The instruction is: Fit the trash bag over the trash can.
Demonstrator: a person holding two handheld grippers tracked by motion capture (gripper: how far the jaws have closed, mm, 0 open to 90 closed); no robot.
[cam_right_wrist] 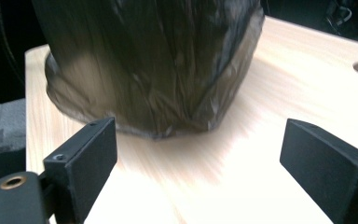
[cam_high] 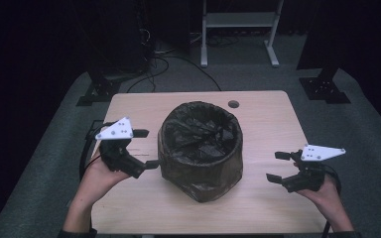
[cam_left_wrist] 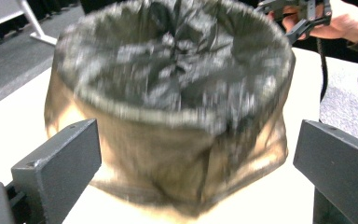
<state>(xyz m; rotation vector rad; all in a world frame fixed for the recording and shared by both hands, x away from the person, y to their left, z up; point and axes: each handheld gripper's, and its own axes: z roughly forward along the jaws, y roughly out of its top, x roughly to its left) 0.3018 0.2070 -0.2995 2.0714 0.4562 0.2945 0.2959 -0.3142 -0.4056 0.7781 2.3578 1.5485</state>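
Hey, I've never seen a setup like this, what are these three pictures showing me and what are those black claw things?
A person sits at a wooden table and holds a hand-operated gripper in each hand. The high view looks down from above: the left gripper is at the left, the right gripper at the right. The other two pictures come from small cameras riding on each gripper, looking out between its two black fingers. In the middle of the table stands a round bin lined with a dark plastic bag. A small round hole sits in the tabletop behind it. Both grippers are open, one on each side of the bin, and hold nothing.
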